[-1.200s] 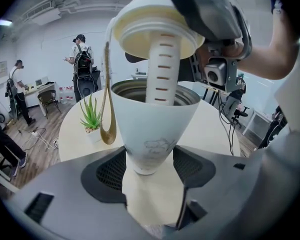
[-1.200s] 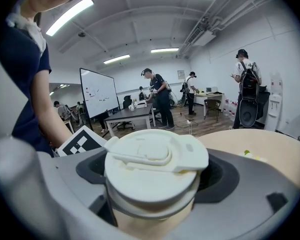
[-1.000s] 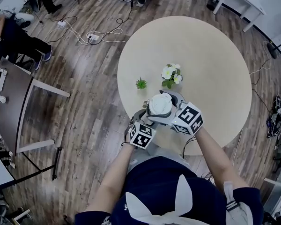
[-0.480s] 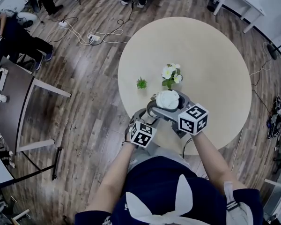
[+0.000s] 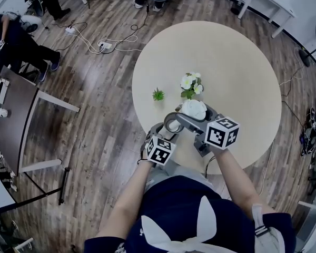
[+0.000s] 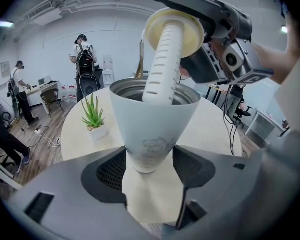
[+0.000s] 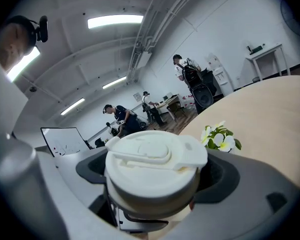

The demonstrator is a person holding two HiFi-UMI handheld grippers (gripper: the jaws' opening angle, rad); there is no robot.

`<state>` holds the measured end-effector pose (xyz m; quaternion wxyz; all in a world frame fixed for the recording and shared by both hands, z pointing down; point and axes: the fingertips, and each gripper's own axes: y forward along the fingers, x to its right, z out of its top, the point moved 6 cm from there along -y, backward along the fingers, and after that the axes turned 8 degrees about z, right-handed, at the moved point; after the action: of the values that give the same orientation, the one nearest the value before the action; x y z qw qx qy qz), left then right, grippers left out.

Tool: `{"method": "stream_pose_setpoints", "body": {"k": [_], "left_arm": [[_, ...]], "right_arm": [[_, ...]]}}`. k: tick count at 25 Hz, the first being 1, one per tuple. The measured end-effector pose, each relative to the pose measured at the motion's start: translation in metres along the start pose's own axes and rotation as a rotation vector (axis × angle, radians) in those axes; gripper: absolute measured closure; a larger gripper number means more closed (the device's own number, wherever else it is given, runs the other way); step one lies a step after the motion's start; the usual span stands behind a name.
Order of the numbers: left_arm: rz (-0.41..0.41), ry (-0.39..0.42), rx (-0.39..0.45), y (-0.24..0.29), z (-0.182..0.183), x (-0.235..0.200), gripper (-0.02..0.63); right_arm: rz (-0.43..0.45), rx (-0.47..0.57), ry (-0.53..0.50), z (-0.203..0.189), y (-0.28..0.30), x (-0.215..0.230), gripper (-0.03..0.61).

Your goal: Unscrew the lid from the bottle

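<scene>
Your left claw grips the open bottle. Your right claw grips the lid, its tube poking into the bottle.

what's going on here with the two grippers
A person is working two handheld grippers at a round table. The left gripper clamps the bottle near its base, and the right gripper grips the lid. The lid is off and raised, its ribbed tube dipping into the open mouth.
</scene>
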<state>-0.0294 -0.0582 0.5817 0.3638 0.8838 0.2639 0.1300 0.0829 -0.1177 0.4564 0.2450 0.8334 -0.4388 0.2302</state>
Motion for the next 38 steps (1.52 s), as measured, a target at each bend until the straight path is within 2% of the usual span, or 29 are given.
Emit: {"method": "stream_pose_setpoints", "body": {"k": [8,16,25,31,38], "left_arm": [[0.009,-0.015,-0.022,0.000,0.000,0.000,0.311],[0.030,-0.010,-0.018,-0.010,0.000,0.000,0.345],[0.029,-0.029,0.020,-0.035,0.001,-0.002,0.439],[0.060,-0.080,0.080,-0.052,0.006,-0.012,0.558],[0.108,-0.163,0.145,-0.069,0.016,-0.033,0.577]], "right_arm": [[-0.011,0.051,0.104,0.003,-0.007,0.003,0.092],[-0.041,0.113,0.163,0.009,-0.015,0.004,0.093],[-0.025,0.173,0.221,0.016,-0.021,-0.004,0.094],[-0.006,0.194,0.214,0.019,-0.022,-0.010,0.094],[0.030,0.243,0.207,0.021,-0.028,-0.016,0.094]]}}
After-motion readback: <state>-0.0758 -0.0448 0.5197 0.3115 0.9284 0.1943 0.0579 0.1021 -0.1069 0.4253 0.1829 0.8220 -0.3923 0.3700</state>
